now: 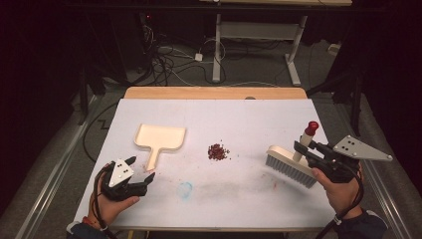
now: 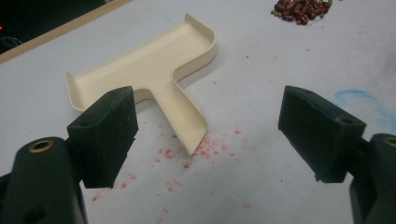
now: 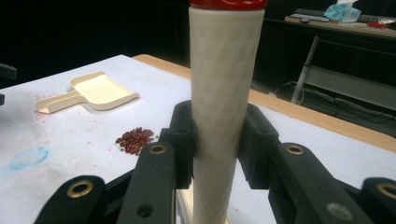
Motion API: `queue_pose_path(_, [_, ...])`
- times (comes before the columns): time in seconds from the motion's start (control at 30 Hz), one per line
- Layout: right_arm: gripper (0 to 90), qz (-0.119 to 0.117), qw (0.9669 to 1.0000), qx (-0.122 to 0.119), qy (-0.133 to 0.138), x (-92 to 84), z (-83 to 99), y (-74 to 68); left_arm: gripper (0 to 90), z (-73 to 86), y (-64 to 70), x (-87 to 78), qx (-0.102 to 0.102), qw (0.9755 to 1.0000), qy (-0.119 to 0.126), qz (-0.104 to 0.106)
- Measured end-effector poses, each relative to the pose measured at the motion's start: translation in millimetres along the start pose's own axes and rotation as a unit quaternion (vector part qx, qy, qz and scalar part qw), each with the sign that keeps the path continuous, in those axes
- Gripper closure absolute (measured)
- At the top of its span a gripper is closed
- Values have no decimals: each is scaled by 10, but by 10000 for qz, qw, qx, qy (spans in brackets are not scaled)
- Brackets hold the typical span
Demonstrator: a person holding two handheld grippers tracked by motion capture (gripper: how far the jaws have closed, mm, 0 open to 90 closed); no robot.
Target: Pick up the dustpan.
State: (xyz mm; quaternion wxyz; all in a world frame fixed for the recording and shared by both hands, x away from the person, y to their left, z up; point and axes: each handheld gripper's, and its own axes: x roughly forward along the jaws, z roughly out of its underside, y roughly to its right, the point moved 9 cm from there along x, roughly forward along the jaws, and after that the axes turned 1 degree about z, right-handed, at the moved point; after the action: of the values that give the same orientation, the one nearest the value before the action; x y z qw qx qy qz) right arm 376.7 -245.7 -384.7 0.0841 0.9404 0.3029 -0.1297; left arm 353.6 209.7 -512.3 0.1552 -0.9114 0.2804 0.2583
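Observation:
A cream dustpan point(image 1: 160, 139) lies flat on the white table point(image 1: 239, 119), its handle pointing toward the near edge. My left gripper point(image 1: 140, 169) hovers open just short of that handle's tip; in the left gripper view the dustpan point(image 2: 154, 74) sits ahead of the spread jaws of the left gripper point(image 2: 210, 121). A small heap of dark red beans point(image 1: 217, 152) rests mid-table. My right gripper point(image 1: 304, 149) is shut on the cream handle of a brush point(image 1: 291, 167) with a red cap and grey bristles touching the table. The right gripper point(image 3: 217, 140) clamps the brush handle point(image 3: 219, 93).
Red dust specks and a pale blue smudge point(image 1: 185, 189) mark the table near the front. Beyond the far wooden edge point(image 1: 214, 92) lie floor cables and the legs of another desk point(image 1: 259, 45). Beans point(image 3: 134, 140) and dustpan point(image 3: 93, 92) appear left in the right gripper view.

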Motion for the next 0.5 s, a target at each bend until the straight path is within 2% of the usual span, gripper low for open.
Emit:
queue_pose_path(0.2, [698,48,10000,22,-10,-8,8,15,192,12,3,-4,-12,10000,-26,12])
queue_pose_path(0.27, [698,55,10000,5,10,-7,-1,14,192,9,-1,-20,-26,10000,-36,-46])
queue_pose_path(0.3, [698,51,10000,-4,39,-5,-19,4,192,-3,8,-43,-17,9999,-80,-149])
queue_pose_path(0.47, [698,26,10000,-35,62,4,-41,-18,199,-43,70,-69,-3,9997,-147,-175])
queue_pose_path(0.5, [698,14,10000,-13,48,8,-35,-23,199,-41,80,-65,-116,9996,-203,-180])
